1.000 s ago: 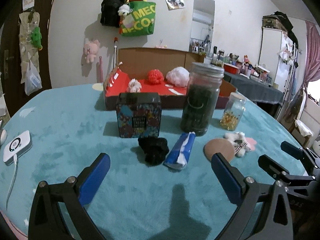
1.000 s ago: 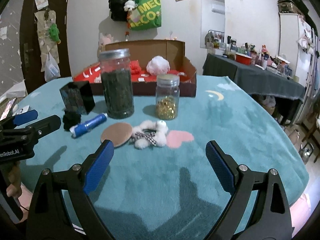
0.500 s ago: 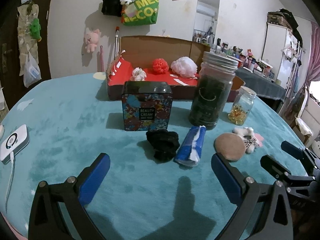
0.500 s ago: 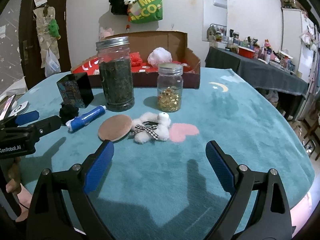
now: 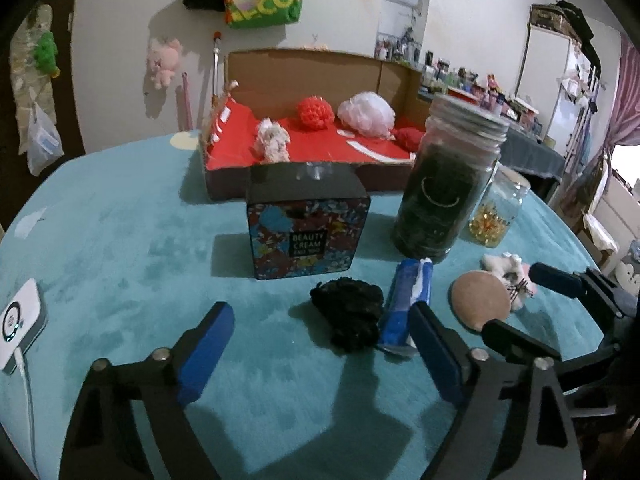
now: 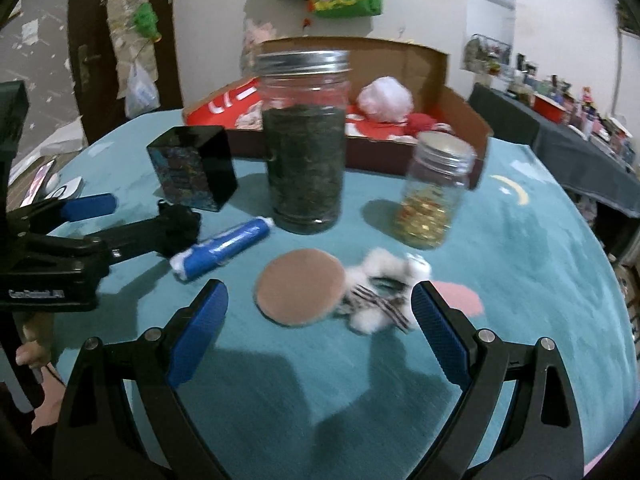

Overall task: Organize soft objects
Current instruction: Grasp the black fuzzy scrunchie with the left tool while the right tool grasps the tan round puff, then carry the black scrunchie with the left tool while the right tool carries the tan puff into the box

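A black scrunchie (image 5: 348, 316) lies on the teal tablecloth, just ahead of my left gripper (image 5: 320, 320) and between its fingertips. The left jaws are closing and the pads do not touch it. In the right wrist view, a round brown puff (image 6: 300, 286) and a white plush with a striped bow (image 6: 384, 296) lie side by side between the fingertips of my open right gripper (image 6: 318, 300), untouched. A cardboard box (image 5: 240, 148) with a red lining at the back holds a red pom (image 5: 316, 110), a white puff (image 5: 366, 114) and a small plush (image 5: 274, 140).
A blue tube (image 5: 406, 300) lies right beside the scrunchie. Behind stand a patterned cream box (image 5: 306, 232), a tall dark jar (image 5: 448, 180) and a small jar of gold pieces (image 5: 496, 216). A white device with a cable (image 5: 18, 316) sits at the left edge.
Both grippers have come forward toward the items on the cloth. The left jaws have narrowed, and the scrunchie now sits between their tips. The right jaws now flank the puff and plush.
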Demonstrator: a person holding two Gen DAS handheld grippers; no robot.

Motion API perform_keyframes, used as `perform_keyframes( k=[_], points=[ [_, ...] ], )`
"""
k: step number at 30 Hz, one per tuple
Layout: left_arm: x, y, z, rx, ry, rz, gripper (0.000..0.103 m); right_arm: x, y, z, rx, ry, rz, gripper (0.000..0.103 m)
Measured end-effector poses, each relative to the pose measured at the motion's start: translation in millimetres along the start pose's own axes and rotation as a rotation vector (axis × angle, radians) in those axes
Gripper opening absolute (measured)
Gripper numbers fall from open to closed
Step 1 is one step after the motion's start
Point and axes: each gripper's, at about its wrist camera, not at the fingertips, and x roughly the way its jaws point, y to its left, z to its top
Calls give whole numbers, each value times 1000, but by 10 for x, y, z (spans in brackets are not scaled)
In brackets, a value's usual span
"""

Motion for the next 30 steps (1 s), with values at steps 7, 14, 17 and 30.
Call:
perform_keyframes(
  k=[7,14,17,30],
  points=[
    [213,54,59,2,77,-59,58,201,120,87,-60,62,36,75],
    [225,-31,40,48,82,-126,26,318,148,65,-80,102,94,25],
    [168,-32,45,41,76,-138,25,311,98,61,-50,98,120,18],
    [-122,-301,102,89,17,-223,25,4,-141,133,10,33,149,16]
  ],
)
